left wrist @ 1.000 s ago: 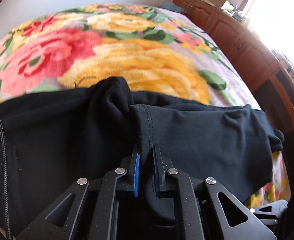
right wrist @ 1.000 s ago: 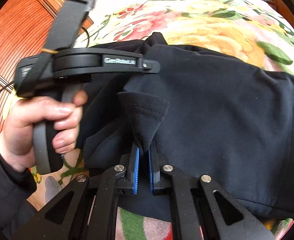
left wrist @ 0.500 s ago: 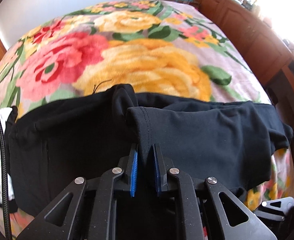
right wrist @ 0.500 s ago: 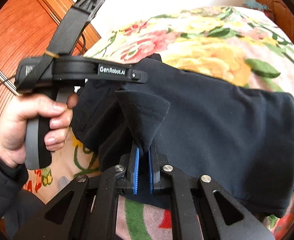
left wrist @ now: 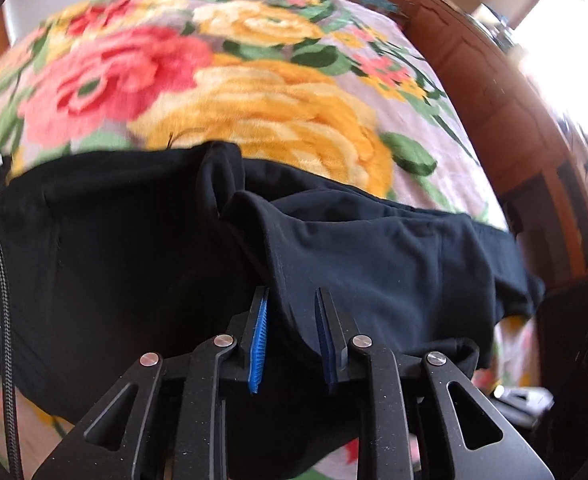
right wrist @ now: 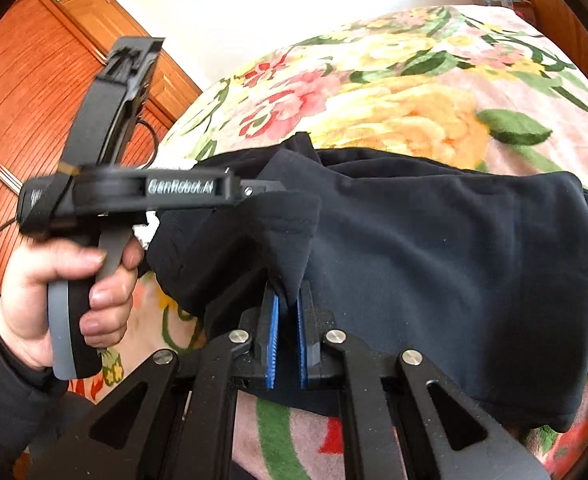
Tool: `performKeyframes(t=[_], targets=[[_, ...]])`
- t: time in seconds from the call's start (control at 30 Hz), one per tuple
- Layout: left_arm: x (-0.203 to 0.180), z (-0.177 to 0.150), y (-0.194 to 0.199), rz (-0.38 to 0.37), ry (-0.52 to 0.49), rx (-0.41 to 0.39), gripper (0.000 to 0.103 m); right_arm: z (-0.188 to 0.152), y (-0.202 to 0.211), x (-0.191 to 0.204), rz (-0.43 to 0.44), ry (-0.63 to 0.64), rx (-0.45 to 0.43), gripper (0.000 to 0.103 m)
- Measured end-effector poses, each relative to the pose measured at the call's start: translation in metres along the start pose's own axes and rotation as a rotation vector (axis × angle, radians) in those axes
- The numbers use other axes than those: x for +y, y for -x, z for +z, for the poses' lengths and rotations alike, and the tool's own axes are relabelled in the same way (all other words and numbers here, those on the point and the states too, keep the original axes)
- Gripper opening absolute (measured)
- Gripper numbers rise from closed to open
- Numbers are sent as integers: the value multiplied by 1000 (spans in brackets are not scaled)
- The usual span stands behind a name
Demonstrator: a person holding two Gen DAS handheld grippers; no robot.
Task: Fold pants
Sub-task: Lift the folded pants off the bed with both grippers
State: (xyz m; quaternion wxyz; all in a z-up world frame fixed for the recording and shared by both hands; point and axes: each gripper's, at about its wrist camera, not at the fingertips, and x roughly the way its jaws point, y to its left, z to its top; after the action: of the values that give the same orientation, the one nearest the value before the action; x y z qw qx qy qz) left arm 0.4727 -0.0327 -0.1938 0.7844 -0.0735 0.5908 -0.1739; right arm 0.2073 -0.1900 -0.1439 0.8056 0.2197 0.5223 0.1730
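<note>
Blue ribbed pads (left wrist: 259, 344) of the left gripper (left wrist: 292, 340) are standing apart, its jaws having just been opening, with a fold of the black pants (left wrist: 374, 264) draping loosely between them rather than being pinched; the right gripper (right wrist: 287, 336) is staying clamped, its pads squeezing a peaked corner of the same dark cloth. Seen from the right wrist, the person's left hand (right wrist: 66, 300) is gripping the handle of the left tool just beside the lifted corner. Outward from both tools, the pants are lying bunched in a broad band across the near edge of the floral bedspread (left wrist: 254, 92), one end hanging toward the wooden furniture (left wrist: 534, 128) at the bedside. Judged from this layout, a fold is being completed, the left side releasing its hold while the right is holding its corner. The next move probably calls for the right gripper letting go as well, then both tools regrasping an outer edge so that the band can be doubled over evenly
</note>
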Motion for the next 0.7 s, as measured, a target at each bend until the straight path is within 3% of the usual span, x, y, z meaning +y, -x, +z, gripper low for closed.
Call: performKeyframes(t=[0.17, 0.2, 0.27, 0.37, 0.47, 0.57, 0.7], targets=[[6, 6, -20, 44, 29, 26, 24, -1, -1, 4, -5, 30, 10, 9], [1, 5, -20, 55, 7, 16, 6, -1, -2, 3, -5, 27, 12, 9], [-16, 3, -12, 110, -56, -22, 6, 0, 0, 0, -13, 22, 8, 9], [-57, 4, 13, 153, -161, -121, 6, 5, 12, -4, -14, 6, -16, 9], [-104, 18, 43, 110, -228, -194, 5, 12, 44, -12, -9, -5, -81, 9], [-159, 36, 63, 61, -294, -236, 5, 25, 94, -24, -30, 19, -176, 9], [-239, 59, 78, 29, -396, -274, 5, 55, 174, -57, -124, 41, -295, 9]])
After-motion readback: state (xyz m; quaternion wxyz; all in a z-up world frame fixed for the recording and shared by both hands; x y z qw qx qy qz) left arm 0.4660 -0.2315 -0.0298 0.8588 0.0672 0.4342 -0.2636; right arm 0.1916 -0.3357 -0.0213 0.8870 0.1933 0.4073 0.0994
